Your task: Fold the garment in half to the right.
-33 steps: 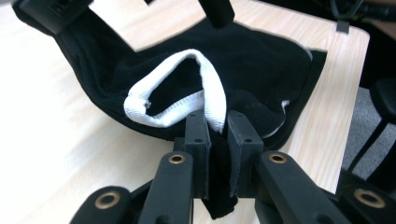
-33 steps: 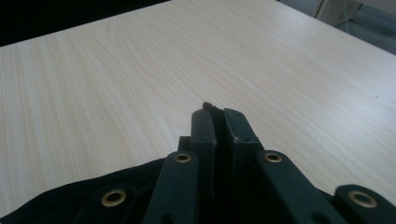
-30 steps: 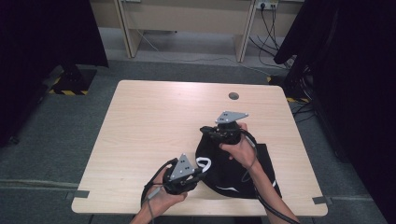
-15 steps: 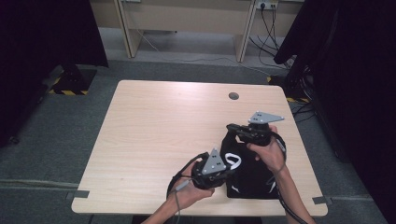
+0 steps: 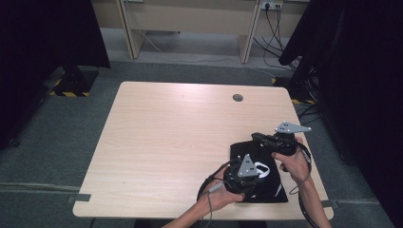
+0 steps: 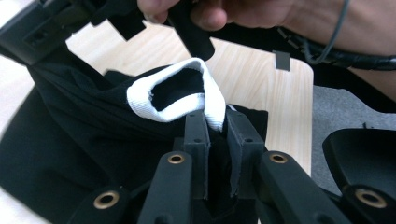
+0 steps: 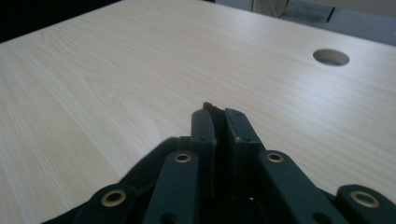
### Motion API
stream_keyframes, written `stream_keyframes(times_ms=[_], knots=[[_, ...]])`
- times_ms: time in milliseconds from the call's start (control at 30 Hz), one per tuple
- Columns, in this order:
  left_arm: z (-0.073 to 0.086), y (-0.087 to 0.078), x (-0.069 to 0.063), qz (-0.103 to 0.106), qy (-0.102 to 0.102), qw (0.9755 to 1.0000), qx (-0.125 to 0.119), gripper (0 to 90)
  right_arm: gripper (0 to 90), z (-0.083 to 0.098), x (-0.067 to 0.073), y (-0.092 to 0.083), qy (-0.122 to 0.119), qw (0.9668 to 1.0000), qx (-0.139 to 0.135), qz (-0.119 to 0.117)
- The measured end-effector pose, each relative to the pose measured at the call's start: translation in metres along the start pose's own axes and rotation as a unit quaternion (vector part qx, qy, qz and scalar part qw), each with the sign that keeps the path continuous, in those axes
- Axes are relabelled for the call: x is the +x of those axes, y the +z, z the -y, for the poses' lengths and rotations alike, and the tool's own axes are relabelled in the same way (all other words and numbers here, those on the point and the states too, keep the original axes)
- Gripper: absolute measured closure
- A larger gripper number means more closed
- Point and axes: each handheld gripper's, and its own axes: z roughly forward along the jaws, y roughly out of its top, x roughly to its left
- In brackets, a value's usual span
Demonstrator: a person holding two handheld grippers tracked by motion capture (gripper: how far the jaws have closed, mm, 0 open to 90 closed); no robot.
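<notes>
A black garment (image 5: 266, 185) with a white cuff (image 5: 260, 167) lies crumpled near the table's front right corner. My left gripper (image 5: 254, 171) is shut on its black cloth right beside the white cuff (image 6: 173, 95), which curls open above the left gripper (image 6: 217, 122). My right gripper (image 5: 255, 137) sits at the garment's far edge, pointing left. Its jaws are pressed together, and a thin edge of black cloth (image 7: 208, 105) peeks out at the tip of the right gripper (image 7: 217, 114). The person's right hand (image 6: 243, 11) shows at the top of the left gripper view.
The light wooden table (image 5: 166, 137) has a round cable hole (image 5: 237, 98) near its far edge. Its right edge (image 5: 311, 156) runs close beside the right hand. Grey carpet, desk legs and cables lie beyond the table.
Both hands have moved to the right across the table, dragging the black garment with them toward the right edge. Both grips have stayed closed on the cloth.
</notes>
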Motion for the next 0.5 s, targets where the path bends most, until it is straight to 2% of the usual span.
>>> stream_keyframes(times_ms=[100, 200, 267, 367, 500], knots=[[0.006, 0.011, 0.002, 0.013, -0.014, 0.9998, 0.001, 78.8, 77.3, 0.006, -0.003, 0.001, 0.002, 1.0, 0.009, 0.003], [0.009, 0.019, 0.002, 0.021, -0.019, 0.9996, -0.003, 76.4, 61.0, 0.008, -0.004, 0.001, 0.009, 0.9997, 0.019, 0.012], [0.009, 0.019, 0.001, 0.025, -0.02, 0.9995, -0.003, 68.2, 52.2, 0.009, -0.005, 0.001, 0.006, 0.9993, 0.029, 0.021], [0.003, 0.008, -0.001, 0.024, -0.038, 0.9987, -0.023, 46.5, 40.3, 0.009, -0.005, -0.002, 0.017, 0.9987, 0.038, 0.029], [0.003, -0.012, 0.003, 0.025, -0.047, 0.9975, -0.046, 34.2, 31.8, 0.006, -0.002, -0.01, 0.022, 0.9977, 0.043, 0.048]])
